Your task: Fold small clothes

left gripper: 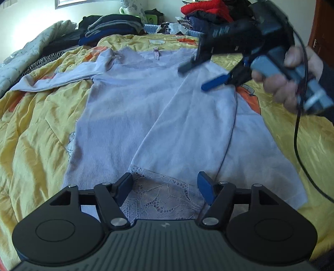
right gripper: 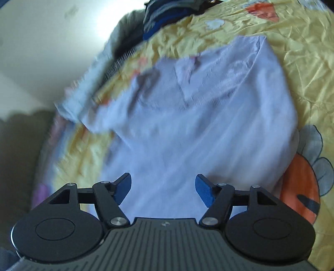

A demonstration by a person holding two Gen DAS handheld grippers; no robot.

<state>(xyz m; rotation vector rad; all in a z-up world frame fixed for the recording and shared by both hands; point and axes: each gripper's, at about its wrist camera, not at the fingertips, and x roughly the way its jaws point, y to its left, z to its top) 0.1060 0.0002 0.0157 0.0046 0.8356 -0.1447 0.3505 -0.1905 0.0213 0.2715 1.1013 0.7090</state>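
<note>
A pale lilac long-sleeved top [left gripper: 133, 108] lies on the yellow quilt, neck label [left gripper: 156, 53] at the far end. Its right sleeve [left gripper: 194, 125] is folded diagonally across the body, and the lace cuff [left gripper: 165, 196] lies between my left fingers. Its left sleeve [left gripper: 62, 73] stretches out to the left. My left gripper [left gripper: 165, 187] is open, low over the hem. My right gripper [left gripper: 200, 75] is open and empty, held in a hand above the right shoulder. In the blurred right wrist view the top [right gripper: 200, 129] fills the middle under the open right gripper [right gripper: 163, 187].
The yellow quilt [left gripper: 37, 133] with orange cartoon prints [right gripper: 300, 193] covers the bed. Stacks of dark folded clothes [left gripper: 112, 27] and a red and navy pile [left gripper: 208, 12] lie at the far end. A black cable [left gripper: 300, 129] hangs from the right gripper.
</note>
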